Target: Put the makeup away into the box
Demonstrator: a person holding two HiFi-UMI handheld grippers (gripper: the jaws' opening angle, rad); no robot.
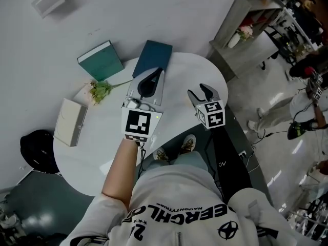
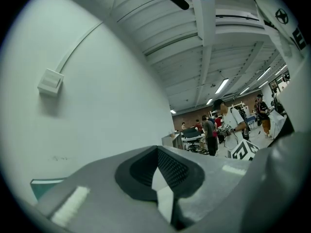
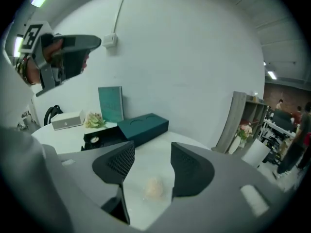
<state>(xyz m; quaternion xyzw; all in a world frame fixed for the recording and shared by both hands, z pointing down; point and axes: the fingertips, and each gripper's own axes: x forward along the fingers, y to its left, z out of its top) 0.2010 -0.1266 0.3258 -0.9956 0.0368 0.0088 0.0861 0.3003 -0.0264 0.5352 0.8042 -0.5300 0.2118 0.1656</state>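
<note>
While left claw (image 1: 154, 75) is clenched, right claw (image 3: 151, 154) gapes above a puff (image 3: 154, 187); box (image 3: 109, 136) holds a round item (image 3: 95, 140).

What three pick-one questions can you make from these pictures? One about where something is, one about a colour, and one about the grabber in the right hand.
1. Where do the flowers lie?
A. On the floor
B. On the table, between the teal book and the white box
C. Inside a drawer

2. What colour is the upright book?
A. Red
B. Yellow
C. Teal

3. How do the right gripper's jaws stand?
A. Apart
B. Shut on a book
C. Shut on the flowers

Answers:
1 B: the head view shows them on the tabletop between those two.
2 C: the head view and the right gripper view both show it teal.
3 A: the right gripper view shows a gap between the jaws, with a small peach thing on the table seen through it.
</note>
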